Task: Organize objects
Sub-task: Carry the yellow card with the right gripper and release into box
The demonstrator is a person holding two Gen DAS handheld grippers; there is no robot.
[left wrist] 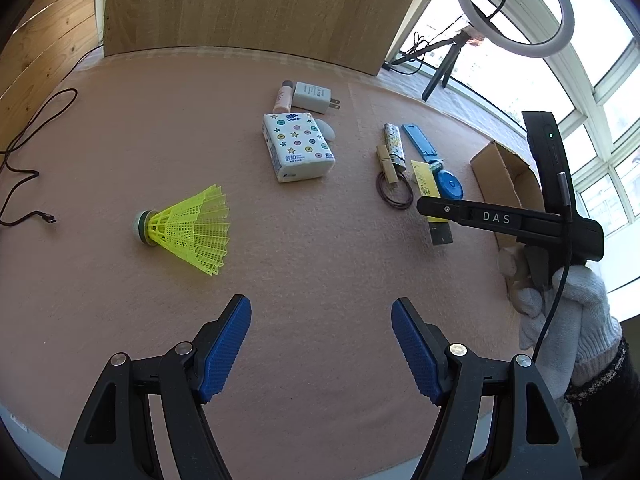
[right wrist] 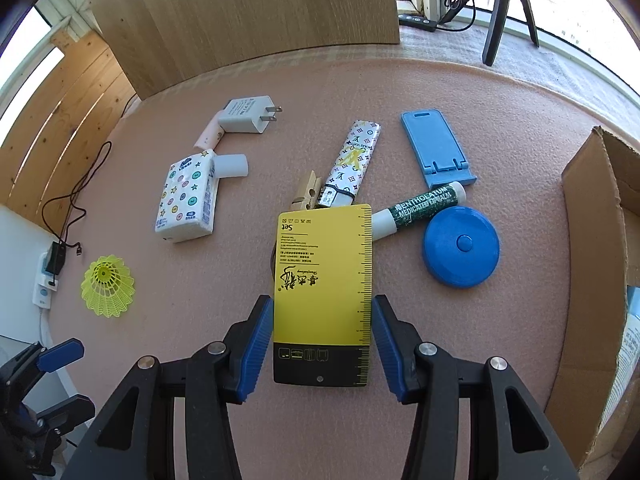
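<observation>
My right gripper (right wrist: 321,308) is shut on a yellow card (right wrist: 322,272) with a ruler edge, its blue pads pressing both long sides. In the left wrist view the right gripper (left wrist: 436,206) holds the yellow card (left wrist: 422,178) clear of the pink mat. My left gripper (left wrist: 320,308) stands open over bare mat, nothing between its fingers. A yellow shuttlecock (left wrist: 192,232) lies ahead of it to the left. Beyond the card lie a clothespin (right wrist: 306,194), a patterned lighter (right wrist: 354,160), a lip balm tube (right wrist: 420,210) and a blue round tape measure (right wrist: 462,246).
An open cardboard box (right wrist: 592,240) stands at the right edge. A tissue pack (right wrist: 188,200), white charger (right wrist: 248,114) and blue phone stand (right wrist: 438,144) lie further back. A cable (left wrist: 24,160) trails at the left. A wooden board (left wrist: 256,4) closes the back.
</observation>
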